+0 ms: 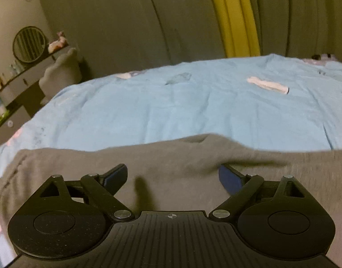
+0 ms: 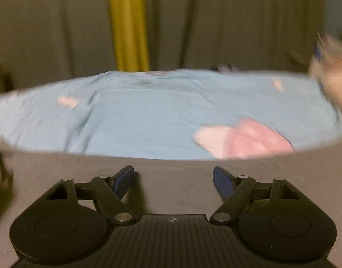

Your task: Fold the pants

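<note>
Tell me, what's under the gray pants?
The gray pants lie on the blue bedspread, which shows beyond their far edge. Anything directly beneath them is covered, so I can't tell.

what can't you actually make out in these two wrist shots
- Pants, left wrist view: near part hidden under the left gripper, ends cut off by the frame edges.
- Pink item, right wrist view: motion blur hides what it is.
- Shelf items, left wrist view: too small.

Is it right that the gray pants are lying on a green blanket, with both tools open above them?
Not quite: the blanket is light blue, not green, as both wrist views show. The rest holds: the gray pants lie on it, and the left tool and right tool are open above them.
</note>
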`<state>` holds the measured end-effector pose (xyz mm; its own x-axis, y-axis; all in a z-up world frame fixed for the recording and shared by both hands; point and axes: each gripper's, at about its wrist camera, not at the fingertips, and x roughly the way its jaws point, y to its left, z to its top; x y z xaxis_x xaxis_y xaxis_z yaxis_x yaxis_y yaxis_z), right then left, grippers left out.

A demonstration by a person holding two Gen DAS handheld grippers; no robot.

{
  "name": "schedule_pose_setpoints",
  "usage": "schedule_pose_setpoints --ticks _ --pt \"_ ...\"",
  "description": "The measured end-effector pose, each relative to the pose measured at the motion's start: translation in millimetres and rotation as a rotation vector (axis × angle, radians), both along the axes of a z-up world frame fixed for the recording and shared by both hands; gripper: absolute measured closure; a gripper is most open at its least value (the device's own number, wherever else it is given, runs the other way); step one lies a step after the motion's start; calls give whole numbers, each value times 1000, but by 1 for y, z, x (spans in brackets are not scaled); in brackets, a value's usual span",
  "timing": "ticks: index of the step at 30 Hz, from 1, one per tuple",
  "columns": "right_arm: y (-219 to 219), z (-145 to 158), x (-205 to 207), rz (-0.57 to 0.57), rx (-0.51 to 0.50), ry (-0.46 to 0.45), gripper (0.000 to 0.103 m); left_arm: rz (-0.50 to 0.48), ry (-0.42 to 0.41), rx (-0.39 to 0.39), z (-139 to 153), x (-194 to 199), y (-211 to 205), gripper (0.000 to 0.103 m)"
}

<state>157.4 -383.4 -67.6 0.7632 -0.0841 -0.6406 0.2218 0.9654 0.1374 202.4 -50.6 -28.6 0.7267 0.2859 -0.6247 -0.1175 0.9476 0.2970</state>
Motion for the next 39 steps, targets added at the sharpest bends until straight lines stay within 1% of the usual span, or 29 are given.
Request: schedule_pose_setpoints --ticks 2,3,4,6,8,11,14,16,18,20,23,24,26,28,32,35,39 --pt "-34 10 -18 -45 149 -24 14 -27 59 -41 6 -10 9 9" --pt "-48 16 -29 -74 199 -42 11 -23 80 -56 7 -18 14 9" --pt "-59 23 -42 -104 227 -68 7 -27 96 -64 8 -28 18 9" --pt "-80 36 -71 -162 254 -124 4 -30 129 -58 8 -46 23 8" --pt "-96 43 -101 -205 271 -154 4 -26 175 -56 5 -59 25 8" --pt "-119 44 -136 -279 307 -141 4 -11 215 -109 3 -81 28 8" --pt "-144 43 -168 -366 330 -121 4 3 233 -194 3 -94 33 8" --pt "-159 43 -190 -401 382 -113 4 16 229 -235 2 -102 36 8" --pt "-172 38 -204 -436 450 -95 4 20 224 -244 1 -104 37 7" --pt "-177 31 -210 -453 492 -57 4 25 213 -252 0 -106 38 7" --pt "-182 13 -215 -483 526 9 4 35 193 -262 -3 -107 40 6" --pt "-185 8 -218 -499 554 26 4 38 183 -258 -4 -108 40 6" --pt "-191 1 -224 -518 637 22 4 37 170 -251 -5 -107 39 4" --pt "-195 -3 -228 -530 671 10 4 38 160 -251 -6 -107 39 3" --pt "-199 -2 -235 -557 661 25 4 48 154 -276 -8 -105 42 3" --pt "-208 -2 -247 -590 651 13 4 54 153 -287 -9 -103 44 2" --pt "-228 -12 -265 -663 685 13 4 57 151 -274 -9 -102 42 2"
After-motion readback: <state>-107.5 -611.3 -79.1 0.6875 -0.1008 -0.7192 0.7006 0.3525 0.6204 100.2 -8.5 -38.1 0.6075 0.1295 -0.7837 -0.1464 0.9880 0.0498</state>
